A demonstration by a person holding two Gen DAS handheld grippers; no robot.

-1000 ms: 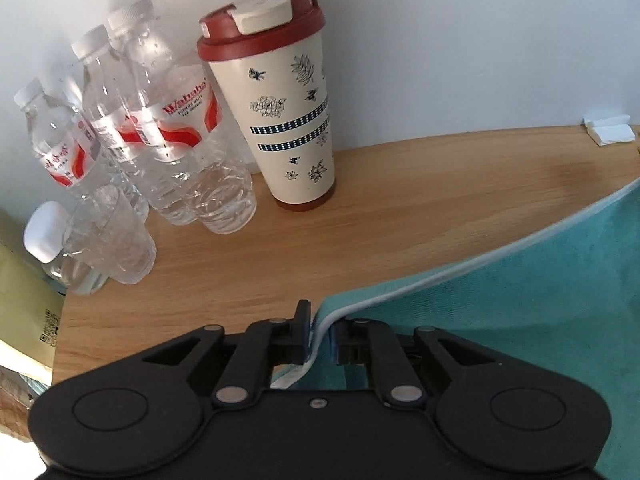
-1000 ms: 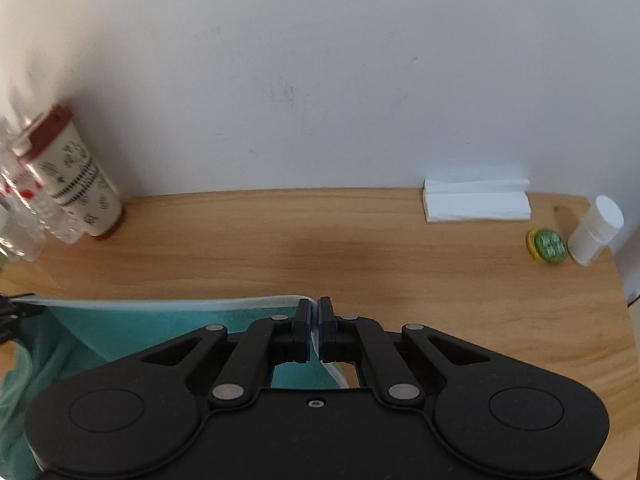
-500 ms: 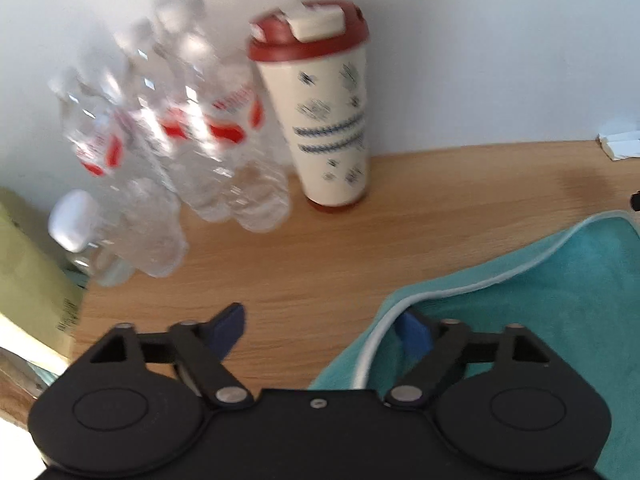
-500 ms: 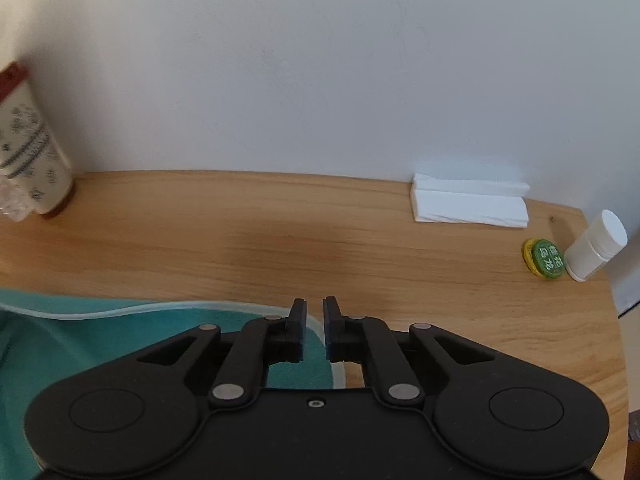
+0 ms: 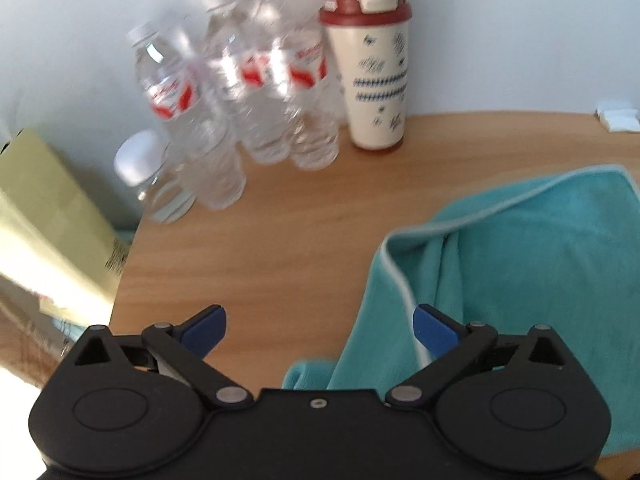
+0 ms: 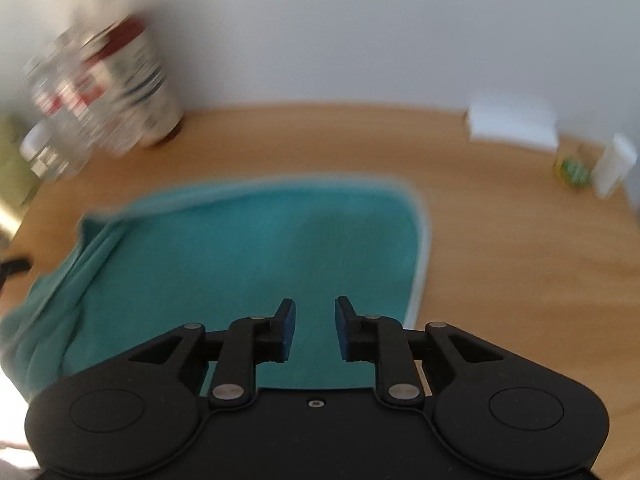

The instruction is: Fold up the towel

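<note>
The table point(image 6: 500, 240) is carrying the teal towel point(image 6: 260, 260), which is lying flat with its left side bunching into folds. Bottles point(image 5: 248, 92) and a cup point(image 5: 376, 80) are standing by the wall. The left gripper point(image 5: 320, 326) is hovering at the towel's edge, jaws gaping wide, gripping nothing. The right gripper point(image 6: 316, 330) is hanging over the towel, jaws narrowly parted, empty.
</note>
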